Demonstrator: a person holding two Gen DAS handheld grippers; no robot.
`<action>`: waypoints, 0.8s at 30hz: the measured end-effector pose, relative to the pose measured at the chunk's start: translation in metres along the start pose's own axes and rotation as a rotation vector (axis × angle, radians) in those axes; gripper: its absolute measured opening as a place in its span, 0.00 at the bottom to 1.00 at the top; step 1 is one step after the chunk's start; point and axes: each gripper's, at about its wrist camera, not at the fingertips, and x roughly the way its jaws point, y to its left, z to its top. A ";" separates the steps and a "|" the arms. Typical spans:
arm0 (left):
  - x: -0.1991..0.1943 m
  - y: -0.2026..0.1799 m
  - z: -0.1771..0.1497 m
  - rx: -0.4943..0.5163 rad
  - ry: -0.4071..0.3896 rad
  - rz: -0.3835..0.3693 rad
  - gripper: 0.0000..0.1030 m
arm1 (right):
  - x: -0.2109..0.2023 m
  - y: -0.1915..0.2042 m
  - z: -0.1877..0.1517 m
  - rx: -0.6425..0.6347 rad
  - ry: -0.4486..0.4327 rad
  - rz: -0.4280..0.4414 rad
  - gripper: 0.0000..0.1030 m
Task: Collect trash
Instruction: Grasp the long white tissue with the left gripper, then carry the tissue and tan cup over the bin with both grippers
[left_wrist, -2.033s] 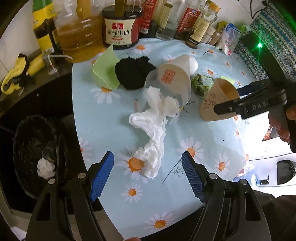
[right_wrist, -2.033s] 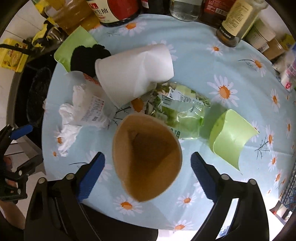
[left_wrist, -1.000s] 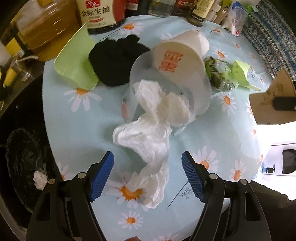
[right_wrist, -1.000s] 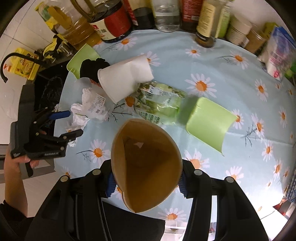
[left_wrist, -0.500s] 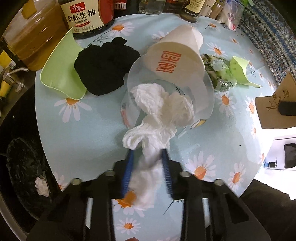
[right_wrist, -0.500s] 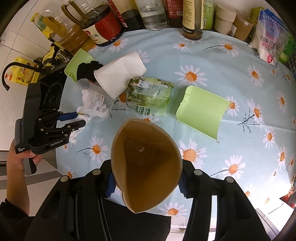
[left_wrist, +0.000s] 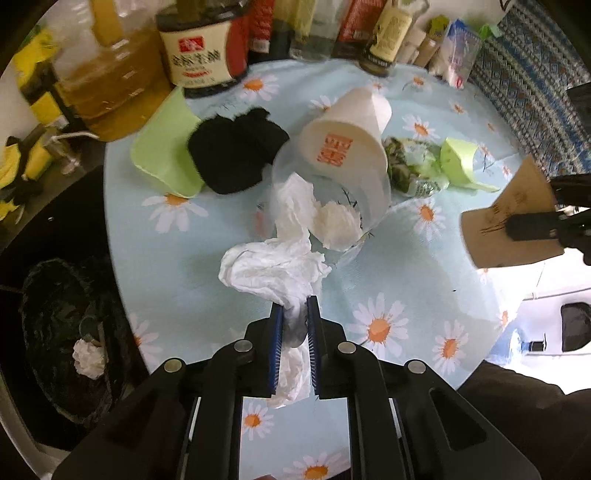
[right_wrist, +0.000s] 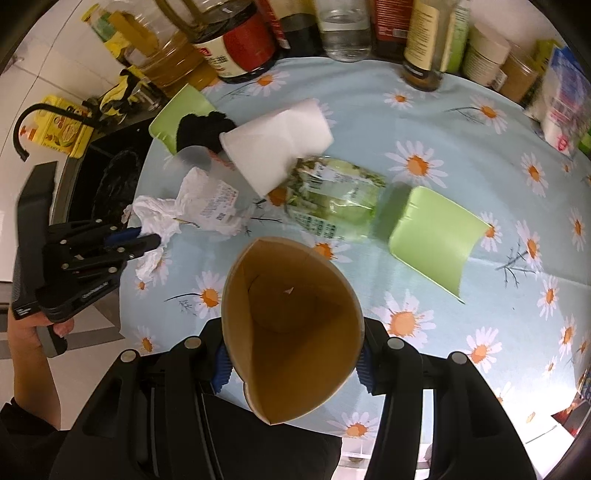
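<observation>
My left gripper (left_wrist: 294, 317) is shut on a crumpled white tissue (left_wrist: 273, 269) that trails out of a clear plastic cup (left_wrist: 332, 206) lying on the daisy tablecloth (left_wrist: 184, 258). My right gripper (right_wrist: 291, 363) is shut on a squashed brown paper cup (right_wrist: 291, 325), held above the table's near edge; it also shows in the left wrist view (left_wrist: 513, 225). A white paper cup (left_wrist: 347, 144), a black cloth (left_wrist: 236, 155), a green snack wrapper (right_wrist: 332, 206) and two green paper pieces (right_wrist: 436, 236) (left_wrist: 162, 158) lie on the table.
A black-lined trash bin (left_wrist: 62, 332) with a tissue ball inside stands left of the table, below its edge. Bottles and jars (left_wrist: 199, 48) line the table's far edge. The left gripper shows in the right wrist view (right_wrist: 147, 238).
My left gripper closed on the tissue and has drawn it back a little. My right gripper closed on the brown cup and lifted it off the table.
</observation>
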 end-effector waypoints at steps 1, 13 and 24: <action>-0.004 0.000 -0.001 -0.003 -0.009 0.002 0.11 | 0.001 0.004 0.001 -0.009 0.002 0.003 0.51; -0.060 0.002 -0.008 -0.006 -0.123 -0.015 0.11 | 0.008 0.045 0.011 -0.080 0.000 0.020 0.51; -0.099 -0.003 -0.004 0.039 -0.191 0.003 0.11 | 0.002 0.063 0.015 -0.094 -0.027 0.037 0.51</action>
